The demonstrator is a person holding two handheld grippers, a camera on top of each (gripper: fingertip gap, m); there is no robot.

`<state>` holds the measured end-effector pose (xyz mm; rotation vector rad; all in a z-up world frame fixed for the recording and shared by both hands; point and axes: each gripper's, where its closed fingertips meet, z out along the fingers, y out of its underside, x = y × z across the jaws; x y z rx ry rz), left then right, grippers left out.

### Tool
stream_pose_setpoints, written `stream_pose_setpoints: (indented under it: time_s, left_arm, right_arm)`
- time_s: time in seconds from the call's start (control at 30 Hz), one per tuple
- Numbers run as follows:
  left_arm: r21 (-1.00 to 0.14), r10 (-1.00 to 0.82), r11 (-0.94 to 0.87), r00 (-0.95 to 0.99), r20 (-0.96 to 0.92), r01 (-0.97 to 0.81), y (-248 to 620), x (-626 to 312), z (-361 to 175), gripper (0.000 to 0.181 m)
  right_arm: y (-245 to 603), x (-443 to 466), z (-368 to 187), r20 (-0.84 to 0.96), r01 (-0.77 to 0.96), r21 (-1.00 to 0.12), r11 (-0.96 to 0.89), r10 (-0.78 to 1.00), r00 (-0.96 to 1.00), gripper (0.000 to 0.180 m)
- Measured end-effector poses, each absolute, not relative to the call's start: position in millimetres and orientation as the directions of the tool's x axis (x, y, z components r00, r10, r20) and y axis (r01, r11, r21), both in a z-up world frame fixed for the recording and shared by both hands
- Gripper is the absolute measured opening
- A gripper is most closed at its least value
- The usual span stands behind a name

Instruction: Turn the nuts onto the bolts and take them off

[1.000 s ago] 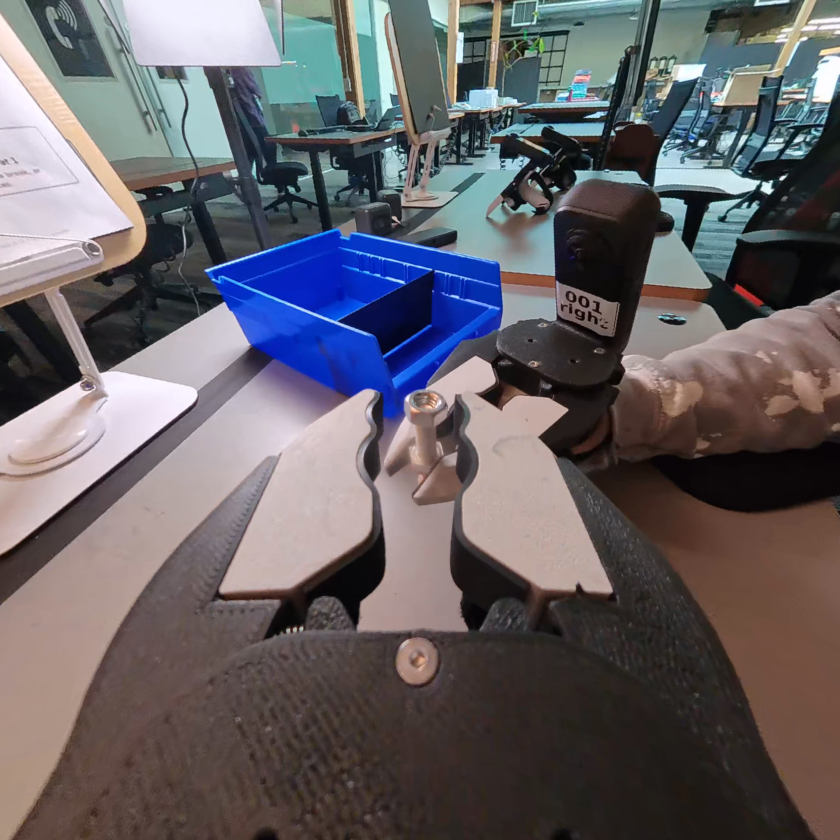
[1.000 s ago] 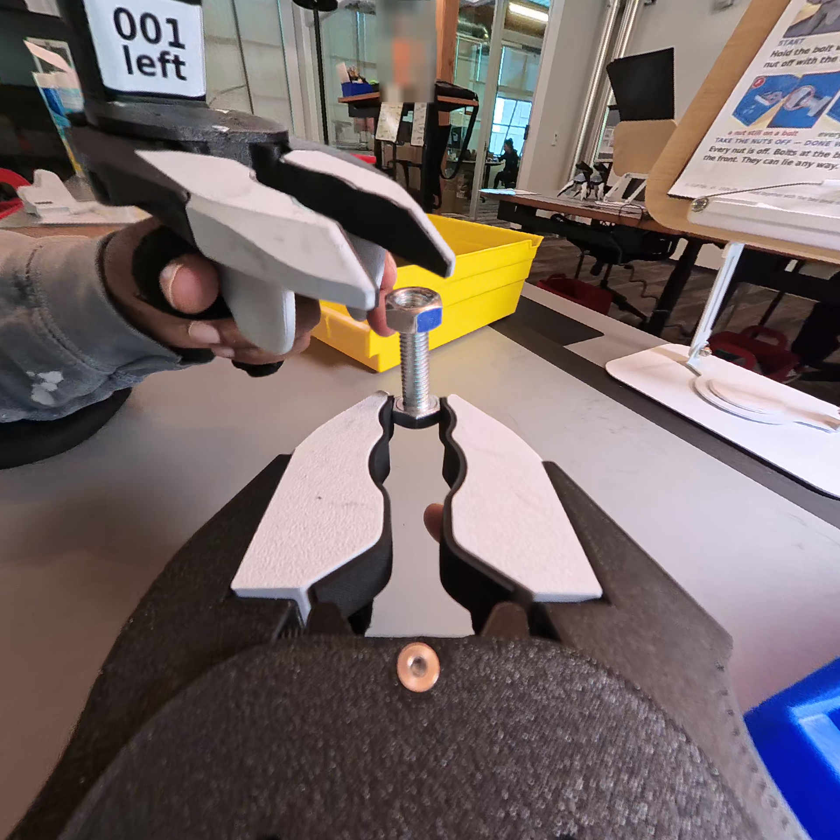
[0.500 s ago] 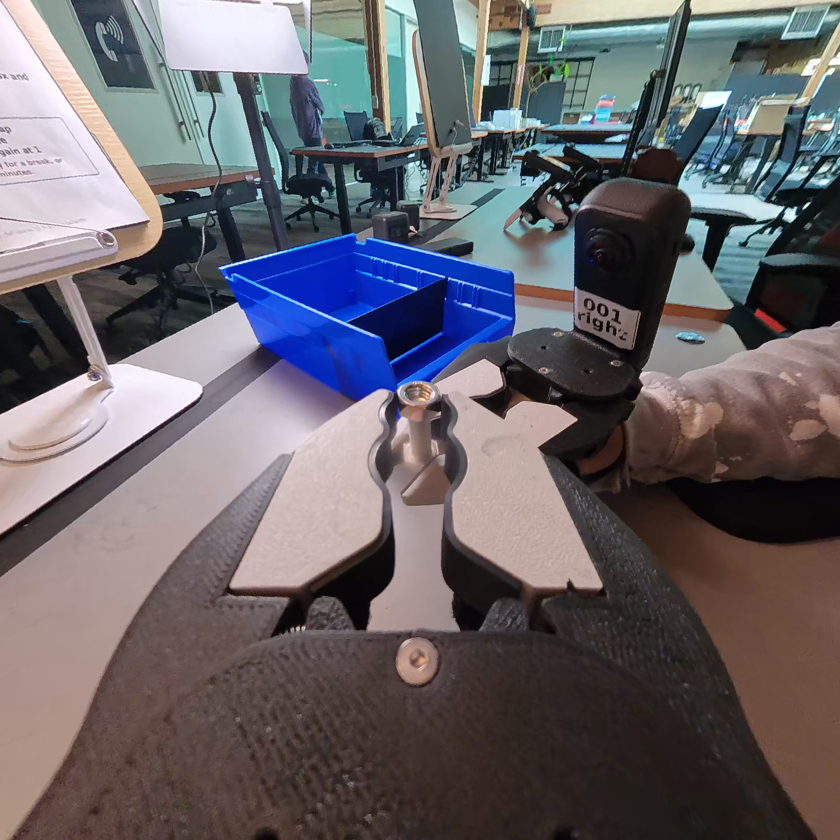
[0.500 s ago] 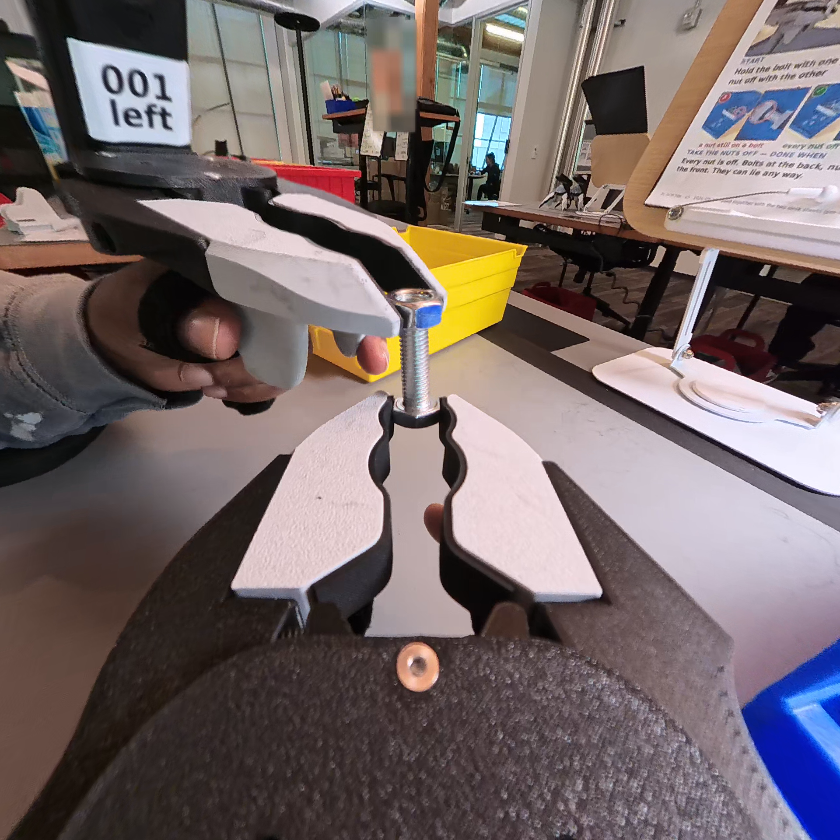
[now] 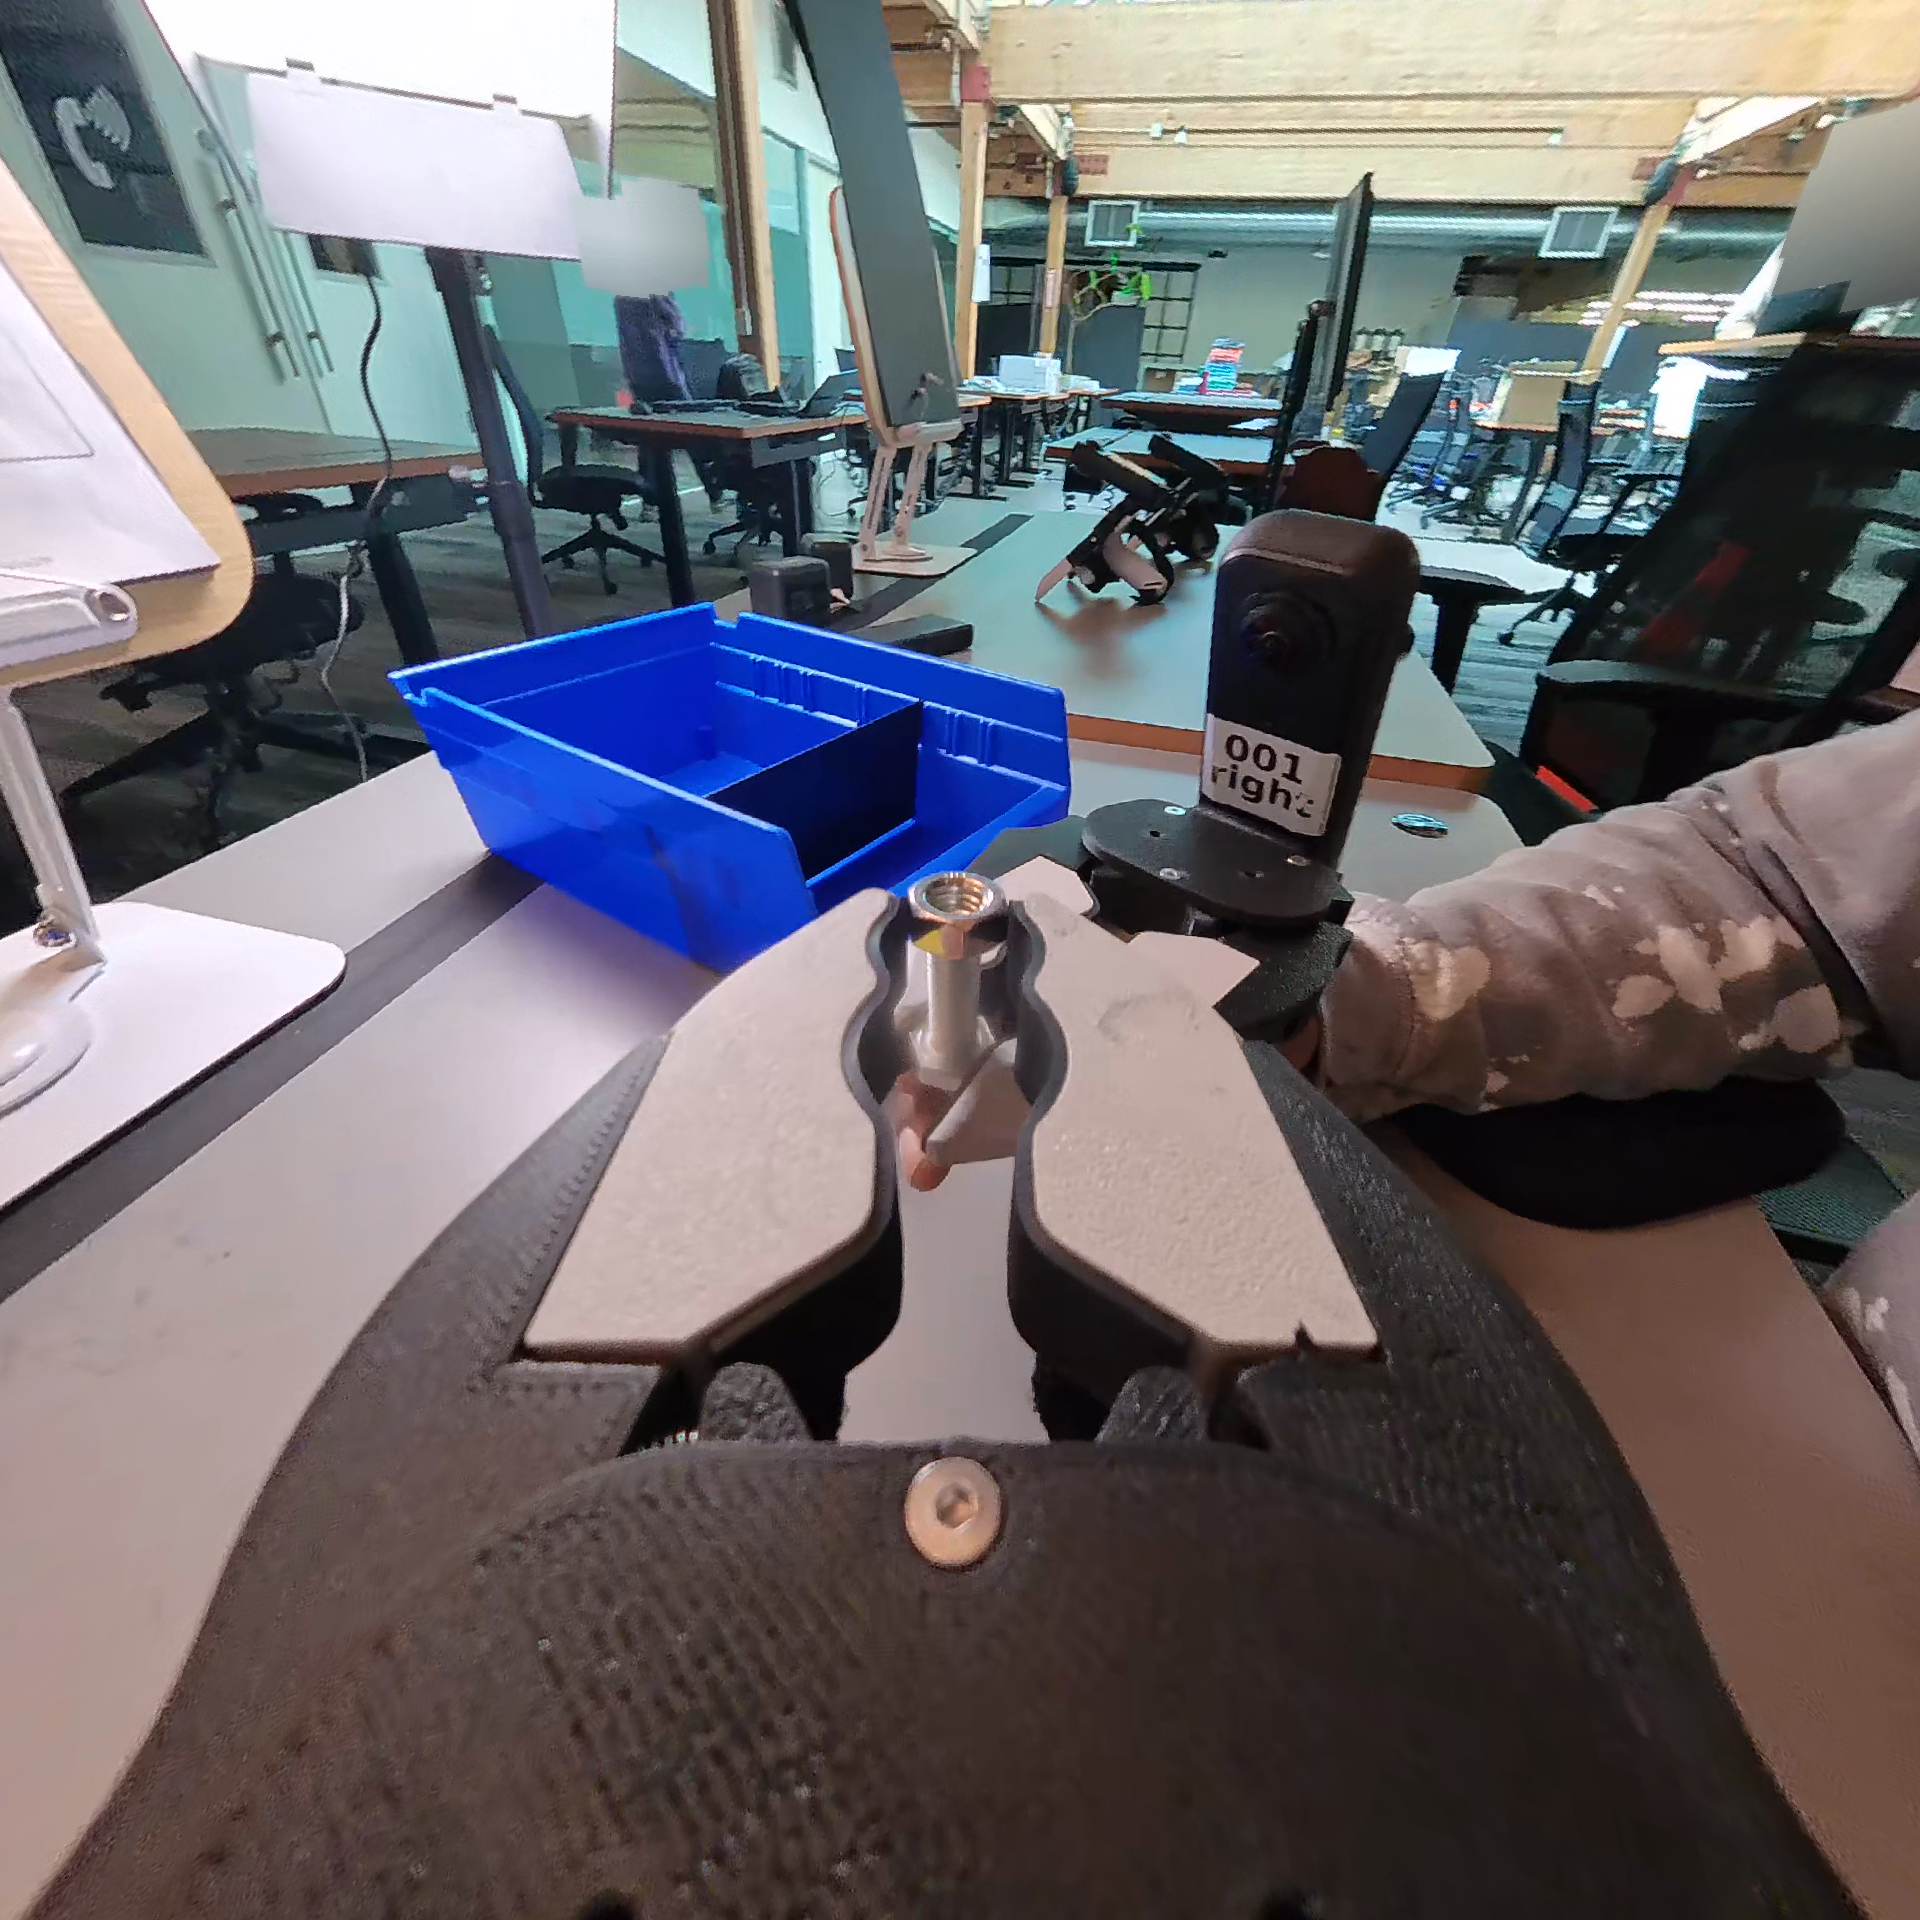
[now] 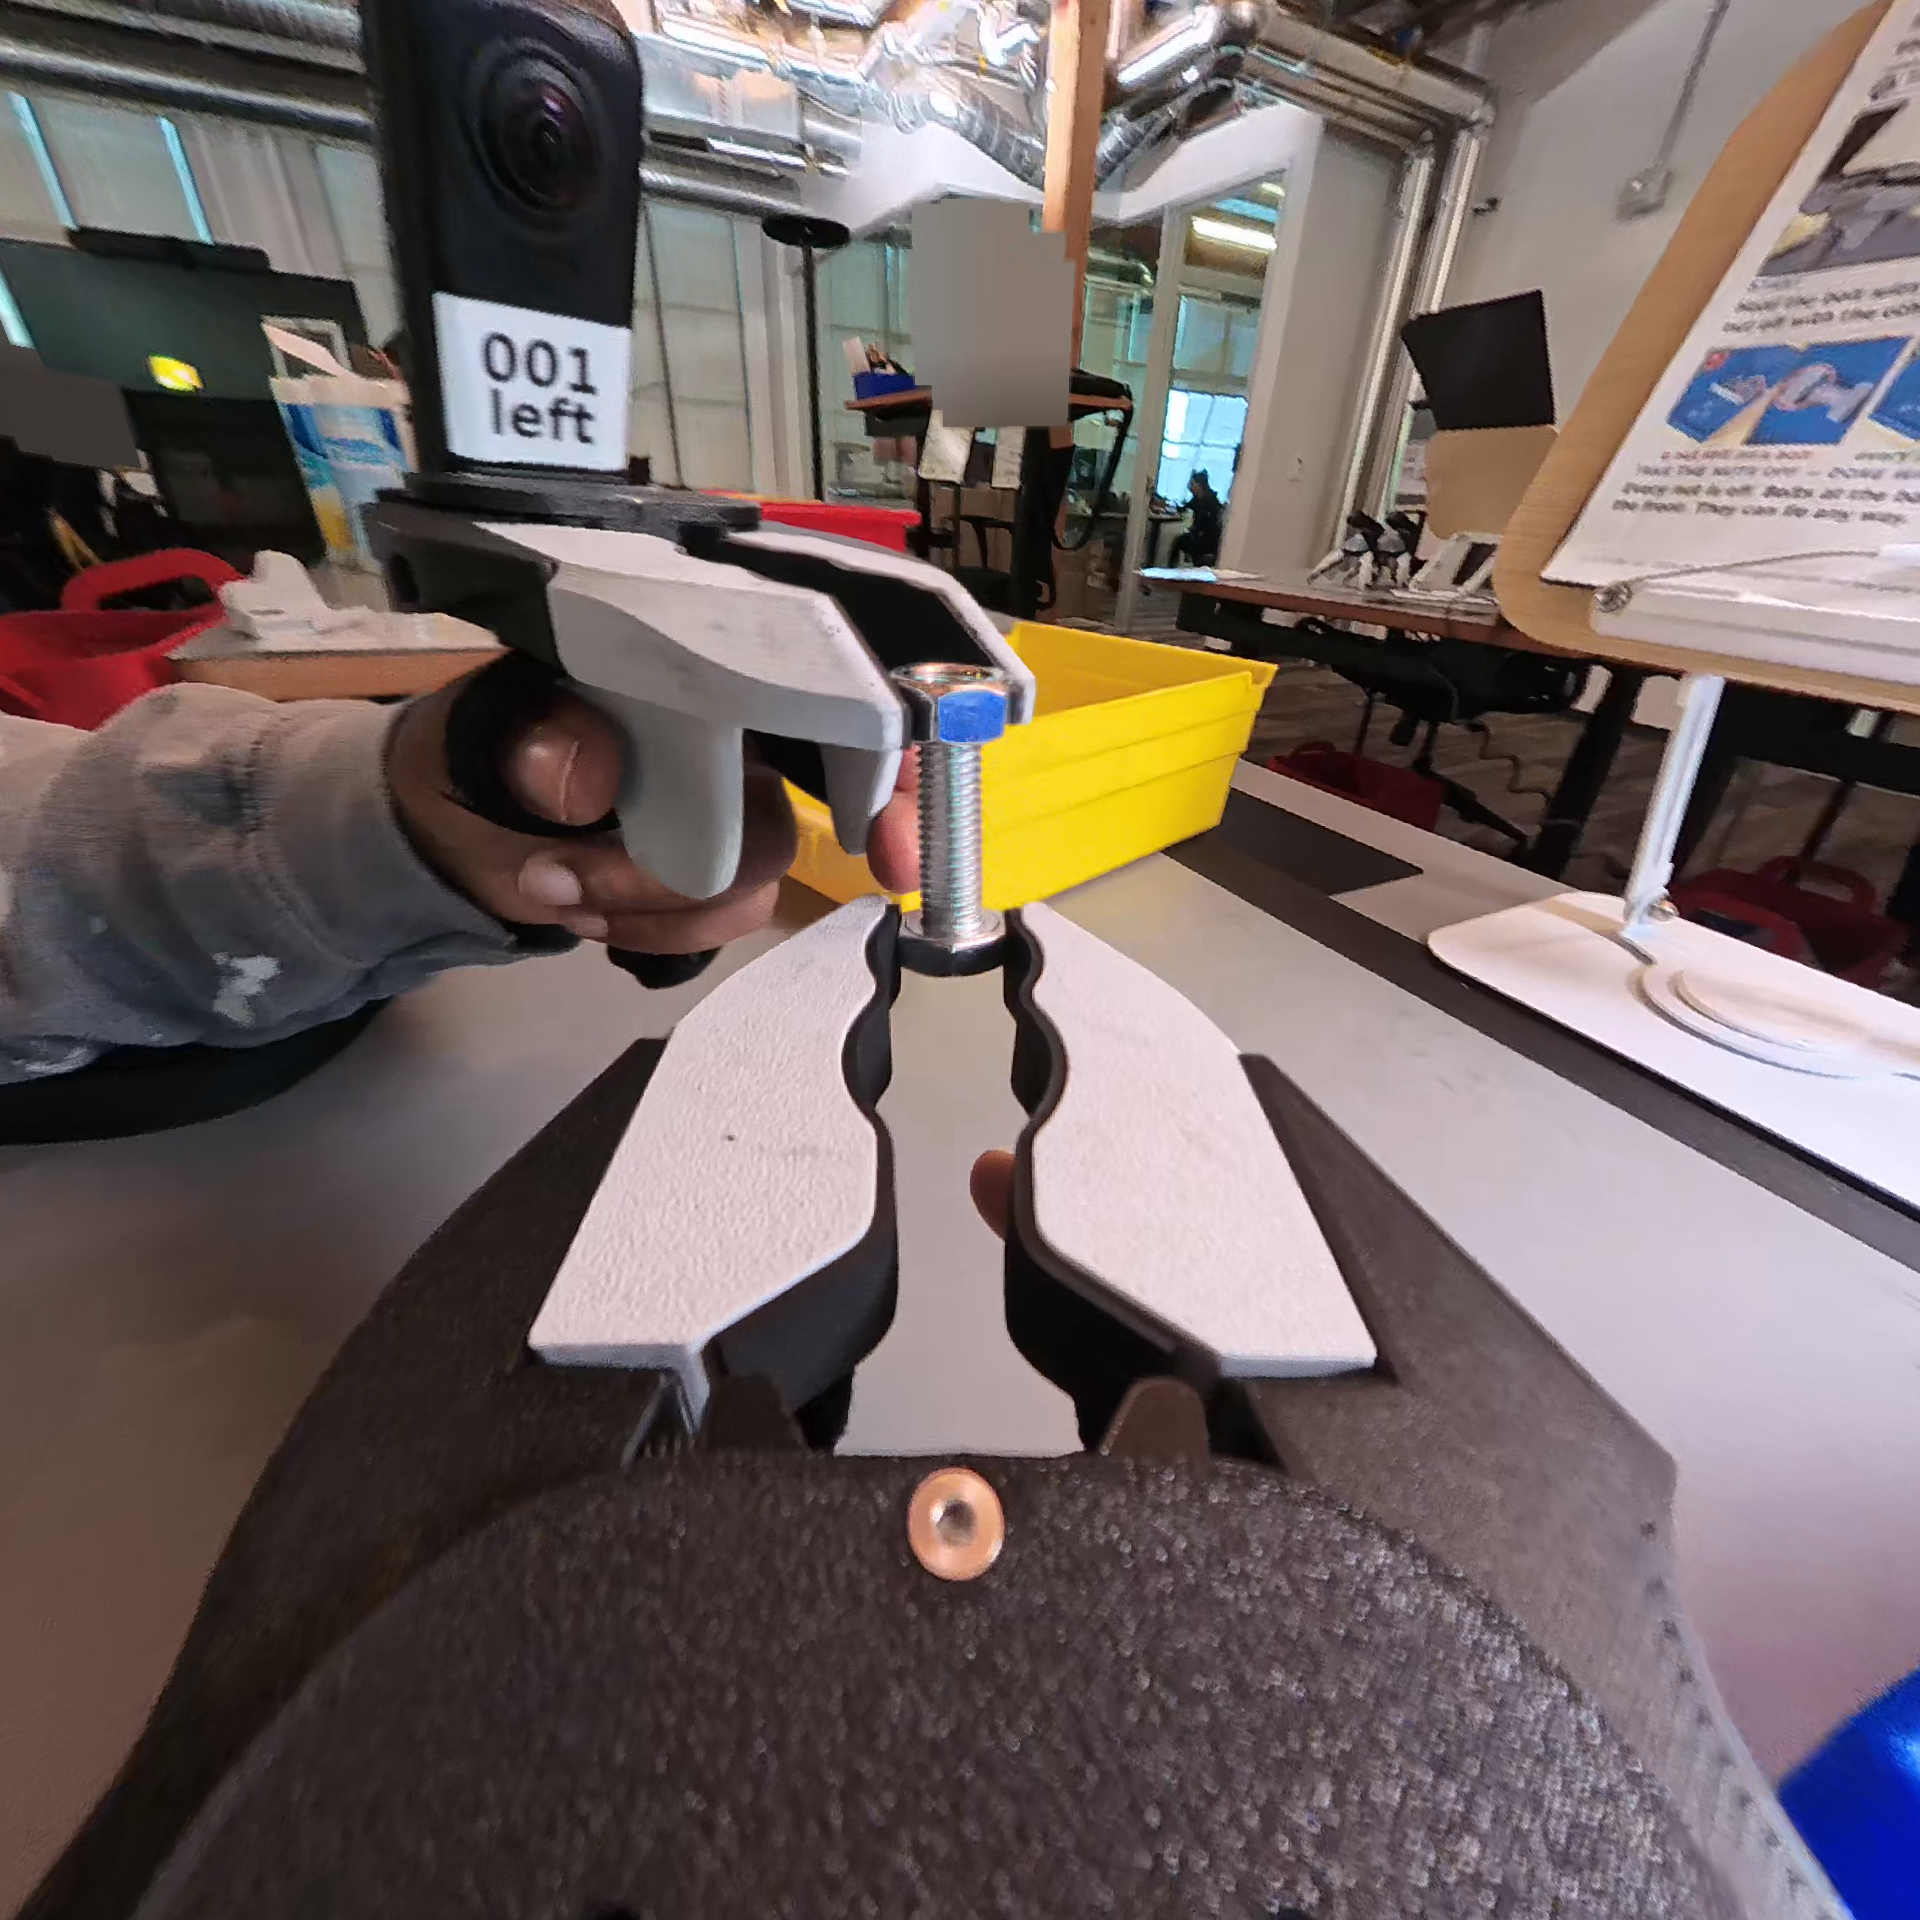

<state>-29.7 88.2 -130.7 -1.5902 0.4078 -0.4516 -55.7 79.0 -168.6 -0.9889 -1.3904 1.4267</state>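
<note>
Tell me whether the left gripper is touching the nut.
Touching. The right wrist view shows the left gripper with its fingertips closed on the nut atop the bolt.

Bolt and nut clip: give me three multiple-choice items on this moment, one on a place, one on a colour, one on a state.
1. Where does the right gripper hold the bolt?
A. at its lower end, by the head
B. at the top, on the nut
C. midway along the thread

2. What colour is the bin behind the bolt in the right wrist view?
A. green
B. yellow
C. white

3. How do the left gripper fingers stand against the nut?
A. wide open, far above it
B. closed on it from both sides
C. lying flat on the table

Answers: 1 A, the right gripper's tips pinch the head while the threaded shaft rises upright above them. 2 B, a yellow bin stands on the table just beyond the bolt. 3 B, both views show the nut at the bolt's top clamped between the left gripper's tips.
</note>
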Motion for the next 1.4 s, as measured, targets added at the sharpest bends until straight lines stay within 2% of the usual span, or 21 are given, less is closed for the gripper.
stream_pose_setpoints:
  time_s: [0.13, 0.37, 0.7, 0.93, 1.4]
  left_arm:
    - [-0.999, -0.599, -0.05, 0.8, 0.04, 0.012, 76.9, -22.7, -121.5, 0.019]
    - [-0.99, -0.757, 0.012, 0.648, 0.084, 0.142, 51.4, -2.3, -93.3, 0.019]
    - [-0.977, -0.892, -0.003, 0.441, 0.099, 0.214, 22.2, 18.6, -79.5, 0.018]
    - [-0.977, -0.926, -0.019, 0.366, 0.099, 0.214, 11.4, 27.3, -77.8, 0.018]
    - [-0.982, -0.913, -0.01, 0.399, 0.086, 0.19, 12.4, 22.2, -76.7, 0.017]
  right_arm:
    - [65.4, -47.5, -157.9, 0.018, -0.11, -0.994, -0.028, 0.918, -0.396, 0.018]
    - [33.5, -23.6, -127.4, -0.089, -0.137, -0.964, -0.227, 0.764, -0.639, 0.018]
    - [2.0, 4.5, -111.3, -0.163, -0.04, -0.93, -0.364, 0.51, -0.845, 0.018]
    - [-11.4, 15.6, -108.4, -0.187, 0.013, -0.914, -0.406, 0.393, -0.9, 0.018]
    - [-8.7, 18.9, -102.2, -0.133, -0.045, -0.923, -0.382, 0.428, -0.894, 0.018]
